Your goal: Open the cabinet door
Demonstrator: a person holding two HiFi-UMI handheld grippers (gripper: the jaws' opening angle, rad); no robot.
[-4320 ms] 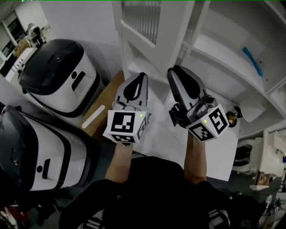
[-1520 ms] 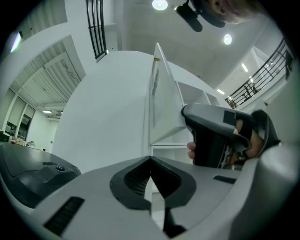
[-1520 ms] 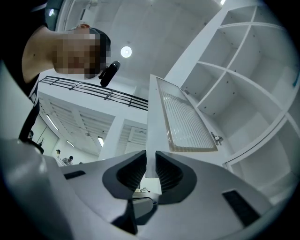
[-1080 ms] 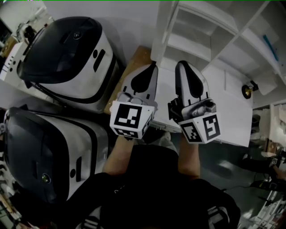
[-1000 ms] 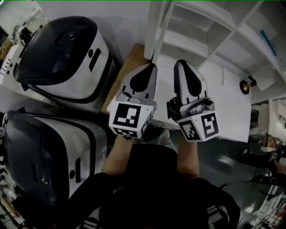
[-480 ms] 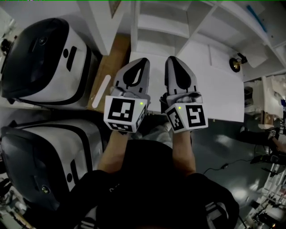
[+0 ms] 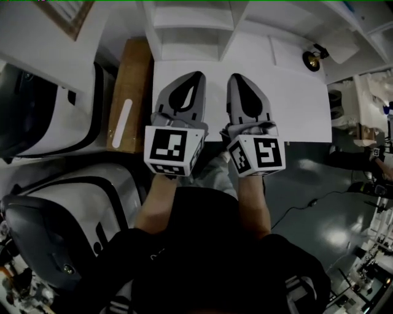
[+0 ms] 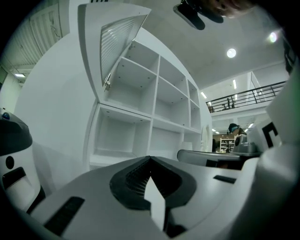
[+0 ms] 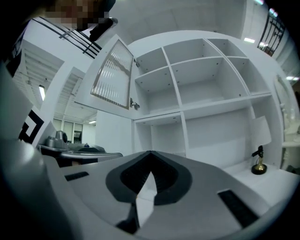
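The white cabinet (image 9: 201,93) is an open grid of shelves, and its ribbed-glass door (image 9: 112,77) stands swung out to the left. The same door (image 8: 117,42) hangs high in the left gripper view, and its frame (image 7: 67,15) shows at the head view's top left. Both grippers are held level and side by side over the white table, well short of the shelves. My left gripper (image 7: 195,75) is shut with nothing in it, its tips (image 8: 150,158) meeting. My right gripper (image 7: 236,76) is shut too and holds nothing, its tips (image 9: 151,152) closed together.
A white table (image 7: 295,92) lies under the grippers, with a small brass figurine (image 7: 312,59) at its far right. A brown box (image 7: 132,80) sits left of the table. Two large white-and-black machines (image 7: 55,110) (image 7: 67,221) stand at the left. Dark floor (image 7: 319,196) lies to the right.
Both grippers have drawn back from the shelves and sunk, staying side by side and shut. The door stays open at the left.
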